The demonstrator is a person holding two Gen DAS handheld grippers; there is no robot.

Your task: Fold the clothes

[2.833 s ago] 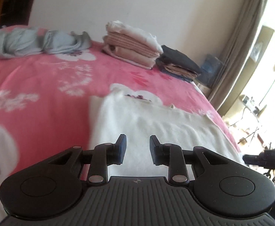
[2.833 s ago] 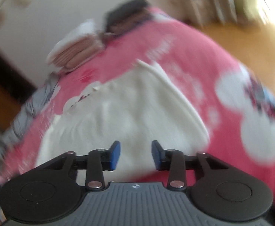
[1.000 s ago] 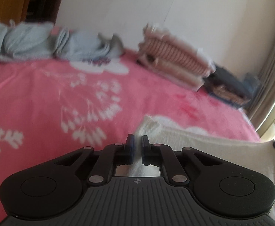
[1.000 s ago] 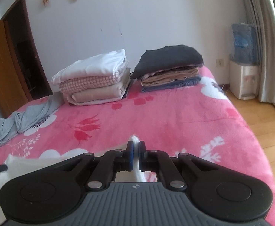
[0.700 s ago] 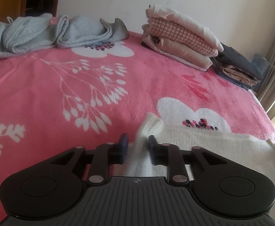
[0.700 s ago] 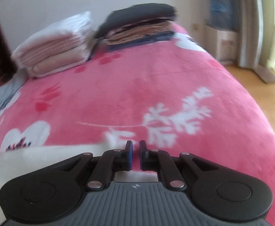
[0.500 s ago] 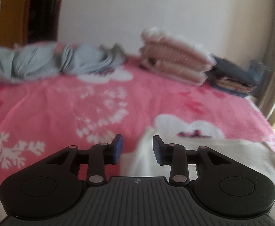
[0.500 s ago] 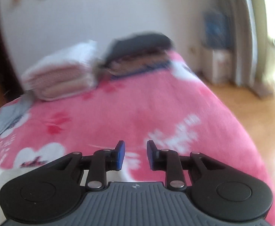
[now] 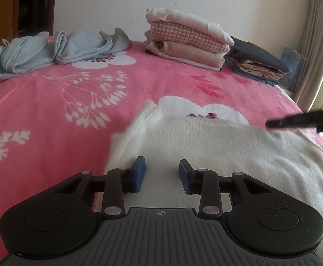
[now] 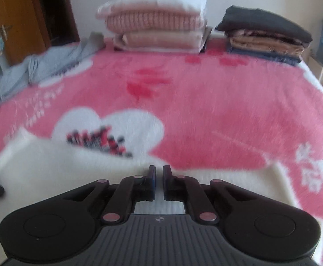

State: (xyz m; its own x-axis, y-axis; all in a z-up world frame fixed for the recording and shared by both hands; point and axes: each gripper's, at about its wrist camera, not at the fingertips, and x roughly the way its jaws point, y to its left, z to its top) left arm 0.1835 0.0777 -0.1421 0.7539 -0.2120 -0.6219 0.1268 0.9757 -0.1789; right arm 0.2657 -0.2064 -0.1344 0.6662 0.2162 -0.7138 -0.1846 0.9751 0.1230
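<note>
While the white garment (image 9: 216,146) lies doubled over on the pink bed (image 9: 50,102), your left gripper (image 9: 162,174) hangs over it, jaws spread and empty. Right gripper (image 10: 159,180): jaws nearly pressed together, nothing visibly pinched. Smooth that near-left corner and square the edges before any further fold.

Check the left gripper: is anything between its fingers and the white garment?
Nothing visible. The left gripper, jaws apart, sits directly over the white garment, bare knit showing between them. The right gripper is off at the garment's far right edge.
</note>
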